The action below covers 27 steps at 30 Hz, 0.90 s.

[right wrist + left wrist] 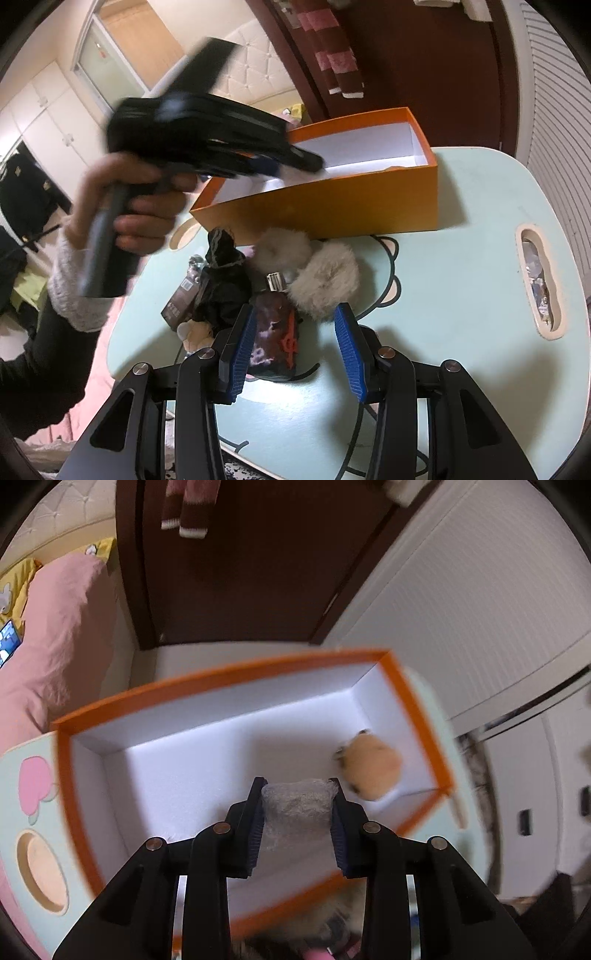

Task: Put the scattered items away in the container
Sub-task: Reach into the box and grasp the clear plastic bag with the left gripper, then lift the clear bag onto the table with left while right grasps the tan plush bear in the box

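Observation:
An orange box [221, 675] with a white inside stands on the pale green table; a peach plush toy [373, 768] lies in its right end. My left gripper [297, 794] hangs over the box, shut on a crumpled clear plastic wrap [297, 808] that fills the gap between its pads. In the right wrist view a hand holds that left gripper [310, 162] over the box [332, 206]. My right gripper [293, 345] hovers open above the table's pile. A dark purple pouch [273, 332] lies between its fingers, beside the left pad.
Two pale fluffy scrunchies [325, 280], a black lacy cloth [221, 280], a dark packet [181, 299] and a small plush toy [194, 332] lie in front of the box. The table [443, 258] has a handle slot [539, 288] at the right. A pink bed [66, 627] flanks the left.

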{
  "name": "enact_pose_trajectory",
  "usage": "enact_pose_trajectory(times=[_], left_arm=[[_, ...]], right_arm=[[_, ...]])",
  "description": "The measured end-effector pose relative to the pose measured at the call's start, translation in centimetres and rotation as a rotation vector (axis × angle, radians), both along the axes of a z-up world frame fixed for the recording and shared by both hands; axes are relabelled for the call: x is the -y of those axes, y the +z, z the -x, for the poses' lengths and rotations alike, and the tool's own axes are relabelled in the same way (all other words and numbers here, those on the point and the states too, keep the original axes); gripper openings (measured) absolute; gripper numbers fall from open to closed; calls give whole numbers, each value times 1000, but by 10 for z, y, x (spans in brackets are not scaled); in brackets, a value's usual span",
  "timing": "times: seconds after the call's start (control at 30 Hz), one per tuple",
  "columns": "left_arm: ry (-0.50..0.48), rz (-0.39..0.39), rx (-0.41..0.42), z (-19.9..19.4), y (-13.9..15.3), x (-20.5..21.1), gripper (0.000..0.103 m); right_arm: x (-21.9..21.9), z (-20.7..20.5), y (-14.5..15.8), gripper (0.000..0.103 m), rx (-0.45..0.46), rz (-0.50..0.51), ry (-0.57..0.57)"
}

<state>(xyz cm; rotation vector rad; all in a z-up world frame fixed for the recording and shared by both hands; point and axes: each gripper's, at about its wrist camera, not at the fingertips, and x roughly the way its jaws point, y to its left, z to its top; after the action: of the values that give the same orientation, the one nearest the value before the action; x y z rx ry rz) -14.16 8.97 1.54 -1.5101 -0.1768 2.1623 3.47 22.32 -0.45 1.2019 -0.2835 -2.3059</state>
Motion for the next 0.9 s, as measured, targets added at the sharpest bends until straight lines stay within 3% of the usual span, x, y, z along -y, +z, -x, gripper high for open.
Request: enact_pose_trajectory(times=[0.13,0.23,0.43,0.63,0.73,0.9], left_arm=[[-24,-85,-26,-31,27,27,33],[-43,-91,-50,-57,35,38,33],[-104,-90,4,-111,13,41,33],[-108,-28,-16,-150,-4,30,33],[-130,6,-40,-164,-8,22,33],[-183,97,-72,-176,-18,8,33]], right_arm=[[-2,-1,1,43,4,-1,-11],[-3,-3,1,43,1,2,-22],[-4,5,8,43,-18,-38,-16],[-9,48,50,43,-89,-206,-40],[5,86,67,42,-87,-385,-14],[44,145,55,41,60,-610,198]])
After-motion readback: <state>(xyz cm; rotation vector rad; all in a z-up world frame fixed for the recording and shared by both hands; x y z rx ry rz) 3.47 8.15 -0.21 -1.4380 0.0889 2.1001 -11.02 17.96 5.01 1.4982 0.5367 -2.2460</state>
